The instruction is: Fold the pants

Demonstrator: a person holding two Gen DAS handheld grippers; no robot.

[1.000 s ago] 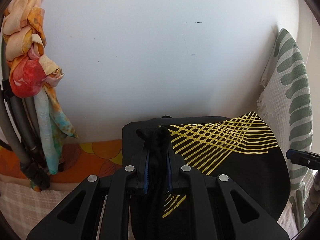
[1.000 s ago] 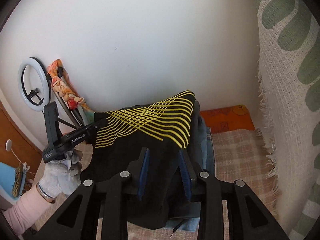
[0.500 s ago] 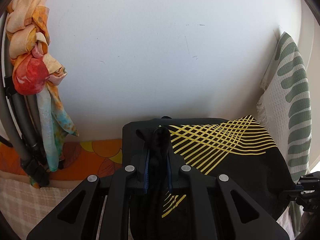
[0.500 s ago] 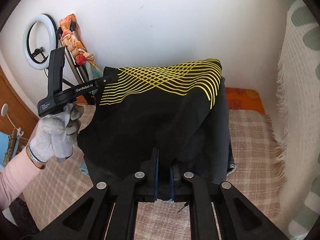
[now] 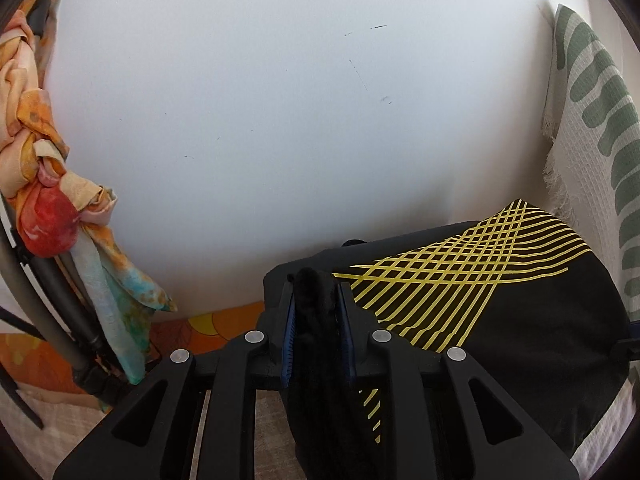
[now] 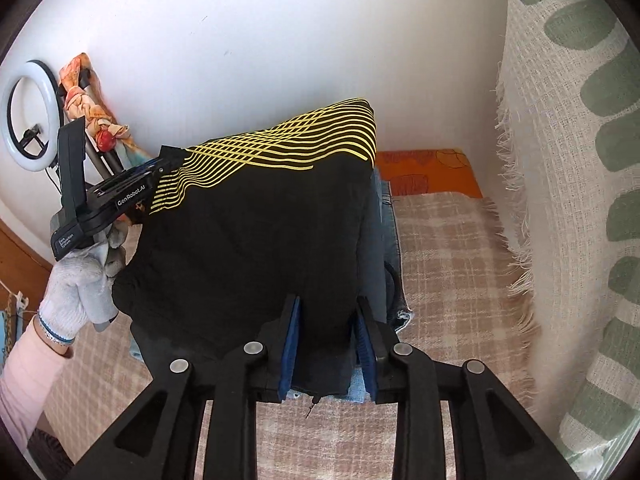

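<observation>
The black pants (image 6: 256,236) with yellow crossing lines hang lifted above the bed. My left gripper (image 5: 316,292) is shut on a bunched black edge of the pants (image 5: 500,308); it also shows in the right wrist view (image 6: 160,164), at the pants' upper left corner. My right gripper (image 6: 326,308) has its blue pads spread wide, with the pants' lower edge draped between them. A folded stack of blue jeans (image 6: 384,248) lies under the pants.
A checked beige blanket (image 6: 452,256) covers the bed, with an orange sheet (image 6: 424,172) at the wall. A white and green throw (image 6: 576,184) hangs at the right. A ring light (image 6: 30,116) and a stand wrapped in a colourful scarf (image 5: 44,208) stand at the left.
My right gripper was shut on the pants' lower edge half a second ago and now stands open around it. The left gripper has kept its hold and shifted slightly.
</observation>
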